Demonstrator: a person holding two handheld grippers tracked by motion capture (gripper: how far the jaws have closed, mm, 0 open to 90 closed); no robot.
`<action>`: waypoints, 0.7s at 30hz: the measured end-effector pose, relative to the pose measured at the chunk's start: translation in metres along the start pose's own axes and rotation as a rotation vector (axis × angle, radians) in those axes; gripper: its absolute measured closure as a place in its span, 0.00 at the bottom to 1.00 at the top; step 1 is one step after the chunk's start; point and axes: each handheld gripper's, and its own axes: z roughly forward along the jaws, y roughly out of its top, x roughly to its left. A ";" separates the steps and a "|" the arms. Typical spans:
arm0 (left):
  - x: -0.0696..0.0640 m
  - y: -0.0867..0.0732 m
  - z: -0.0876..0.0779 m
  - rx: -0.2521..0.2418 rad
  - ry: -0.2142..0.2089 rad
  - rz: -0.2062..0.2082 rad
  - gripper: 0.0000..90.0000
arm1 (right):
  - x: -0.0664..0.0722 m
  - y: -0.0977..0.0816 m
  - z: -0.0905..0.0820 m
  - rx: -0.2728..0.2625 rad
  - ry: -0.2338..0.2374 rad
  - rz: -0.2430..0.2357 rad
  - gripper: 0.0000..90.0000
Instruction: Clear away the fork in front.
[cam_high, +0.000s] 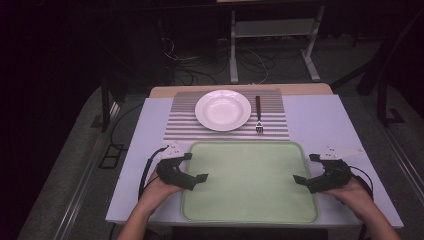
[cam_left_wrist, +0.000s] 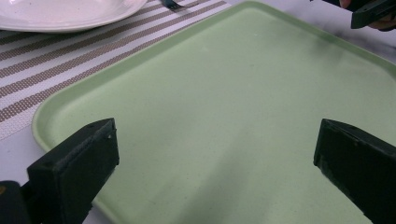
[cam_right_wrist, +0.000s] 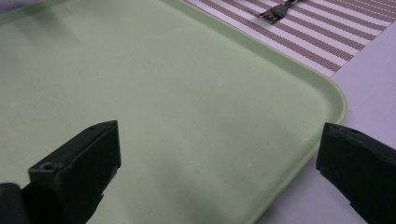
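- The flat pale green plastic tray (cam_high: 250, 180) lies bare on the white table (cam_high: 320, 120), near the person's edge, with the brown-and-white striped woven placemat (cam_high: 175, 125) just beyond its far rim.
- The left gripper (cam_high: 196, 167) hangs over the tray's left rim, jaws spread wide with nothing between them; the right gripper (cam_high: 305, 167) mirrors it at the right rim, equally wide and empty.
- On the placemat sit a round white ceramic plate (cam_high: 223, 110) and, just to its right, a dark-handled metal fork (cam_high: 258, 114), tines toward the tray.
- The work in hand is probably moving those two onto the tray, though neither claw has committed yet.
- To do it well: take the fork by its handle from above; pinch the plate at its raised rim, one jaw under the lip.
- Lift straight, so the mat does not drag.
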 end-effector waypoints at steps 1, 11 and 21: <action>0.000 0.000 0.000 0.002 -0.001 -0.001 0.00 | 0.000 0.000 0.000 0.001 -0.001 0.004 0.00; -0.001 0.000 0.000 -0.001 0.000 -0.007 0.00 | -0.003 0.004 0.000 -0.003 -0.025 0.025 0.00; 0.000 0.000 -0.002 -0.005 0.002 -0.013 0.00 | -0.007 0.009 0.006 0.010 -0.023 0.042 0.00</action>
